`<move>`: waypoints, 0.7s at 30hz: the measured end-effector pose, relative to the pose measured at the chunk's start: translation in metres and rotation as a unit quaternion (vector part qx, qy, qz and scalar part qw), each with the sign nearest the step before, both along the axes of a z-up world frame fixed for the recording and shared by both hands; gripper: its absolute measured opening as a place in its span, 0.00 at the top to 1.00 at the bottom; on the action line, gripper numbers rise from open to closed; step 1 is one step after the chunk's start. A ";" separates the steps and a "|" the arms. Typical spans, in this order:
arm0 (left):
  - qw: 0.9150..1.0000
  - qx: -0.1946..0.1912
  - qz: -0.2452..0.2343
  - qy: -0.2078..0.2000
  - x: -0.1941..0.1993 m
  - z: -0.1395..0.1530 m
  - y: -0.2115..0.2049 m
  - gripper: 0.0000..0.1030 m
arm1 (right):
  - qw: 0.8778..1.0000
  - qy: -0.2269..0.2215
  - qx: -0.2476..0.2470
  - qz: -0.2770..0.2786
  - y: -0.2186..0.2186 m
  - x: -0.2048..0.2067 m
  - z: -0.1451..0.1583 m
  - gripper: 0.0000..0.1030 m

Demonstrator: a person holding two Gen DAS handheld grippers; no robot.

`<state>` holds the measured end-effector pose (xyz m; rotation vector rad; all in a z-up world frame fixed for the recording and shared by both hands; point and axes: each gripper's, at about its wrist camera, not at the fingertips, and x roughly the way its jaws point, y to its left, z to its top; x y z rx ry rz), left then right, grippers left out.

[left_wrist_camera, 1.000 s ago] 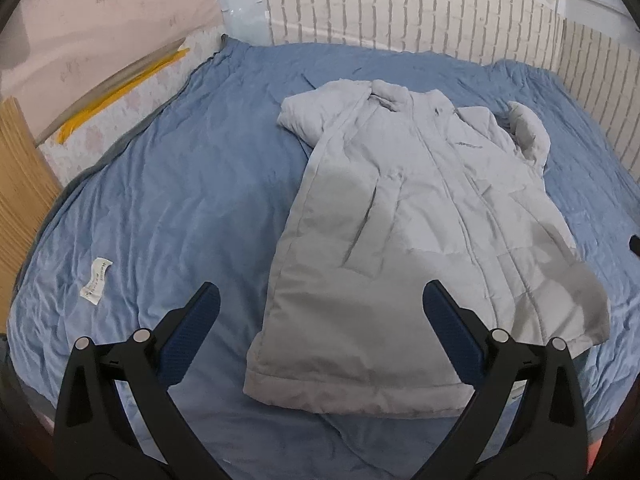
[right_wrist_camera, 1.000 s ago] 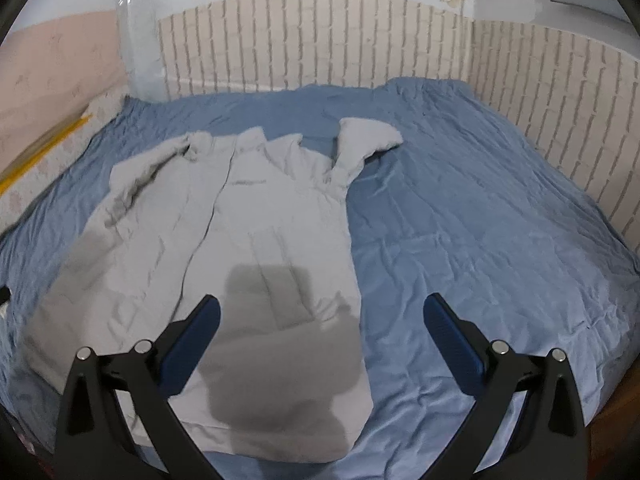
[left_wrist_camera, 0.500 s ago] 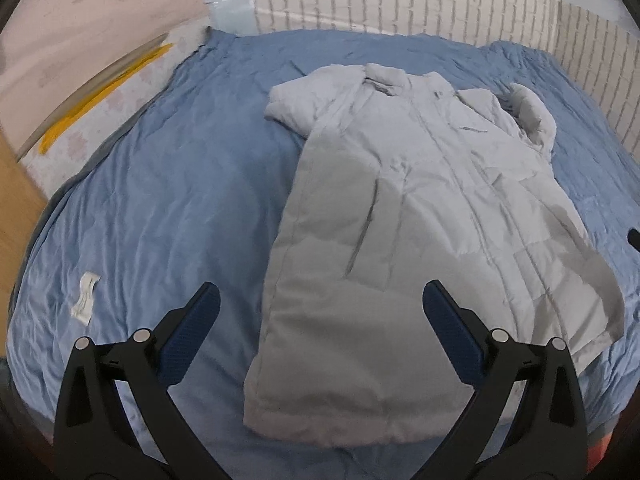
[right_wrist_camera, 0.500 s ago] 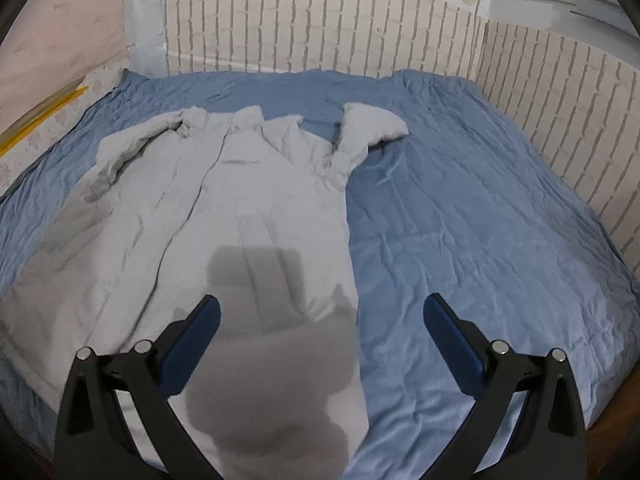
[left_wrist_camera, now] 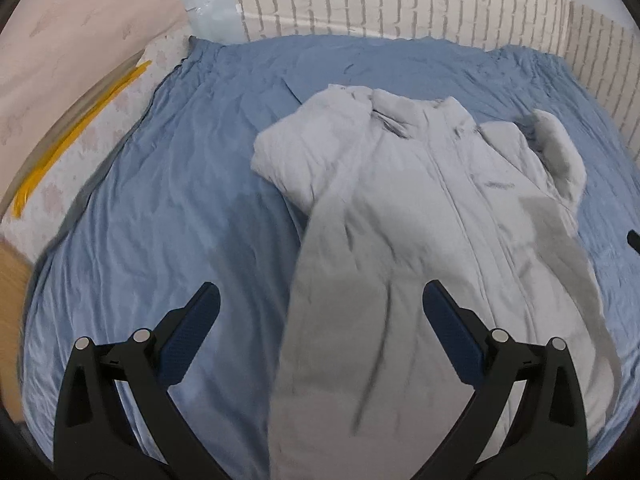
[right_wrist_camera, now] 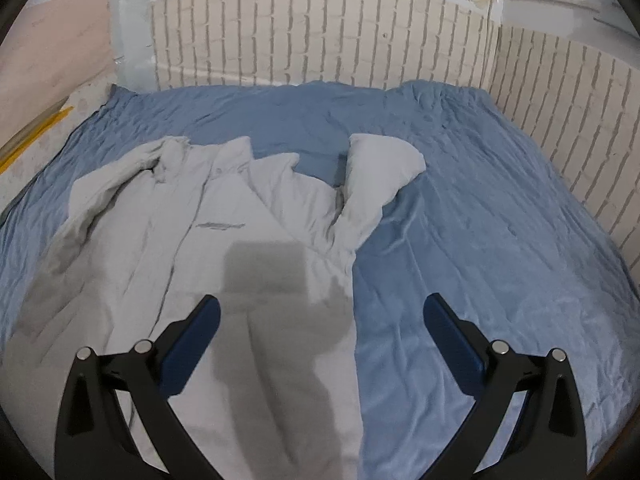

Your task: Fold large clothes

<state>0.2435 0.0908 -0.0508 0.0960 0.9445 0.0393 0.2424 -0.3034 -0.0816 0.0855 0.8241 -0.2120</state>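
The bed (left_wrist_camera: 168,208) spreads ahead of both grippers; the coat (left_wrist_camera: 420,240) lies flat just ahead, unfolded. Left gripper (left_wrist_camera: 320,332) and right gripper (right_wrist_camera: 320,336) hang spread, empty. Its bulk could slip a shallow pinch; the sleeve (right_wrist_camera: 376,176) may bunch.

coat hem: my left view cuts off the grey coat (left_wrist_camera: 400,240) at the bottom
dark object (left_wrist_camera: 634,240): clipped at right edge, I can't identify it

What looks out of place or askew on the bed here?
The coat lies front up, but its sleeves are uneven: the left sleeve is folded over the chest, while the right sleeve is bent up onto the sheet. Nothing spilled or damaged.
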 end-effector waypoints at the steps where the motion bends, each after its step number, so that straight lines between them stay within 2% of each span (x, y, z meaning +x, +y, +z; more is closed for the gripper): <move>1: 1.000 -0.004 0.002 -0.003 0.009 0.000 0.002 0.03 | 1.000 0.007 0.002 0.001 -0.002 0.007 -0.005 0.02; 4: 0.999 -0.033 0.012 0.009 0.039 -0.013 0.013 0.03 | 0.999 0.047 0.009 0.009 -0.010 0.040 -0.034 0.02; 6: 0.997 -0.049 0.005 0.056 0.062 -0.038 0.015 0.03 | 0.997 0.071 0.001 0.009 -0.017 0.056 -0.058 0.02; 8: 0.996 -0.040 -0.005 0.079 0.075 -0.061 0.012 0.03 | 0.995 0.094 0.013 0.010 -0.023 0.067 -0.077 0.02; 9: 0.996 -0.028 -0.007 0.090 0.080 -0.073 0.010 0.03 | 0.993 0.109 0.035 0.013 -0.029 0.074 -0.092 0.02; 11: 0.993 -0.023 -0.007 0.117 0.089 -0.095 0.010 0.09 | 0.989 0.133 0.064 0.012 -0.037 0.083 -0.112 0.02; 12: 0.991 -0.030 -0.009 0.133 0.093 -0.105 0.012 0.25 | 0.986 0.148 0.076 0.013 -0.038 0.086 -0.123 0.04; 13: 0.989 -0.031 -0.009 0.146 0.096 -0.112 0.013 0.38 | 0.984 0.158 0.085 0.017 -0.039 0.090 -0.131 0.10; 14: 0.986 -0.030 -0.007 0.164 0.099 -0.121 0.014 0.43 | 0.981 0.165 0.096 0.025 -0.039 0.094 -0.138 0.15; 15: 0.984 -0.035 -0.002 0.173 0.101 -0.127 0.017 0.46 | 0.978 0.170 0.115 0.035 -0.039 0.096 -0.144 0.25; 16: 0.983 -0.048 0.008 0.175 0.102 -0.132 0.023 0.47 | 0.976 0.169 0.135 0.039 -0.038 0.095 -0.146 0.39; 17: 0.983 -0.058 0.014 0.176 0.102 -0.134 0.028 0.48 | 0.973 0.168 0.151 0.042 -0.037 0.095 -0.147 0.45; 19: 0.981 -0.074 0.022 0.180 0.101 -0.140 0.036 0.51 | 0.971 0.161 0.170 0.054 -0.033 0.093 -0.145 0.68; 21: 0.980 -0.070 0.023 0.184 0.100 -0.146 0.038 0.52 | 0.973 0.156 0.155 0.067 -0.024 0.091 -0.141 0.69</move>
